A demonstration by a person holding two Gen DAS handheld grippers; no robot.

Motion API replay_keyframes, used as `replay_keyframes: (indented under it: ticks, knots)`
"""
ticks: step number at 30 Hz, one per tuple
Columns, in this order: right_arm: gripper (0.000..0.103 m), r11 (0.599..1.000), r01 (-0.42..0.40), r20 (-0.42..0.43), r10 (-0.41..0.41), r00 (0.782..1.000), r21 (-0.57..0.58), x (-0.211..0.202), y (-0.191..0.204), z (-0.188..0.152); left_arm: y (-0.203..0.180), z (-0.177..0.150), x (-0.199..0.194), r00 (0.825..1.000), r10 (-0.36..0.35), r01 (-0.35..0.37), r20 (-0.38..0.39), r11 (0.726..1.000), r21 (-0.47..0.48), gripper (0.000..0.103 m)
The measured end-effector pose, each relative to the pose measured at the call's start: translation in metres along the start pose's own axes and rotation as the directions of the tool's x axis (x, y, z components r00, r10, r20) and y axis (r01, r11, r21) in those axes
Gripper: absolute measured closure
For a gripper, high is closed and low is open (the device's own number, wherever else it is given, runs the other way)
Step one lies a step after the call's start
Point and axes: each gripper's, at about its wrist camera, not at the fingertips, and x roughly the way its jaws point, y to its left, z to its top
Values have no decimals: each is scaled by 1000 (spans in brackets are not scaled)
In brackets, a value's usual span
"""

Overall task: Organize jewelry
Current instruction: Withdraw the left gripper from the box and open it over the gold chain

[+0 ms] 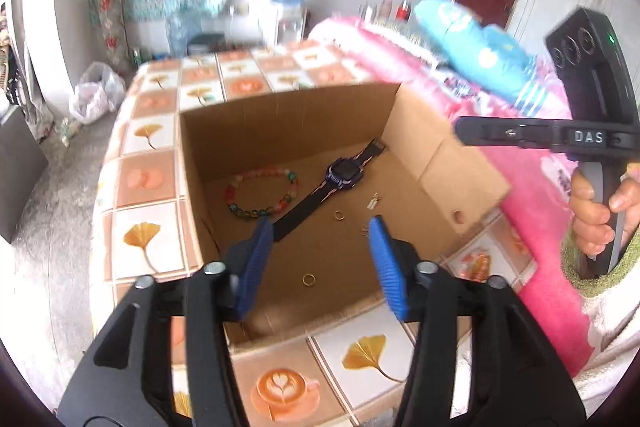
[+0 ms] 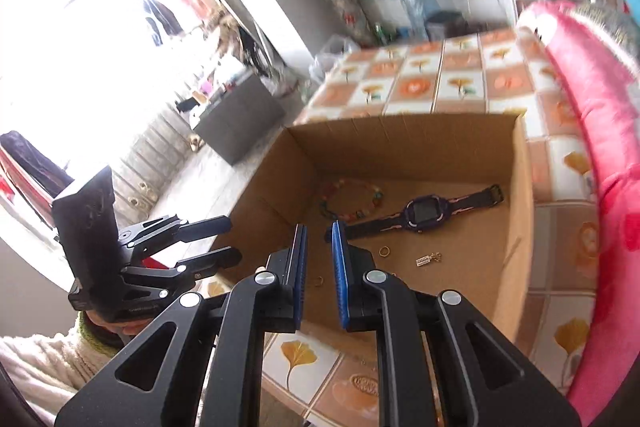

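Observation:
An open cardboard box (image 1: pixel 280 103) stands on a patterned cloth. On its floor lie a coloured bead bracelet (image 1: pixel 262 173), a purple watch (image 1: pixel 345 173), two gold rings (image 1: pixel 339 215) (image 1: pixel 308 279) and a small pendant (image 1: pixel 374 202). My left gripper (image 1: pixel 320 227) hangs open over the box's near side, with nothing between its blue pads. My right gripper (image 2: pixel 320 229) is also above the near rim, open only by a narrow slit and empty. In the right wrist view the box (image 2: pixel 400 143) holds the watch (image 2: pixel 418 213), the bracelet (image 2: pixel 328 207) and the pendant (image 2: pixel 426 259), with the left gripper (image 2: pixel 230 239) at the box's left.
A pink blanket (image 1: pixel 520 187) and a blue bundle (image 1: pixel 472 39) lie right of the box. The tile-patterned cloth (image 1: pixel 148 179) surrounds it. A hand (image 1: pixel 592 211) grips the right gripper's handle. A grey crate (image 2: pixel 240 119) and a plastic bag (image 1: pixel 96 95) sit on the floor to the left.

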Motion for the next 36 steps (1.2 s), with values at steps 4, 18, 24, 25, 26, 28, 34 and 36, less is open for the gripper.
replay_keyframes:
  ticks: [4,18,24,25,26,28,34,36]
  knots:
    - [90,999,20,88,-17,996,-30,-45,16,-31,-10,-26,-36,997,-12,11,79,1000,13,26]
    - [90,989,144,-77,-143,987,14,28,9,-135,-52,-124,23,987,113,-105,-110,991,79,16]
    - [90,967,229,-118,-241,963,-108,72,13,-137,-48,-130,49,976,162,-145,-148,982,120,16]
    - [90,964,237,-125,-252,960,-122,78,12,-135,-47,-130,51,975,160,-143,-152,983,119,16]
    - [90,961,243,-131,-260,957,-133,83,11,-135,-46,-130,53,975,157,-140,-156,983,115,16]
    - [90,949,274,-138,-296,945,-154,91,11,-135,-43,-131,58,975,148,-132,-168,986,102,16]
    - [91,932,316,-148,-343,928,-176,101,9,-136,-41,-136,65,973,126,-111,-194,990,86,15]
    - [91,931,319,-149,-346,926,-178,101,10,-136,-45,-138,64,973,135,-117,-189,988,102,13]
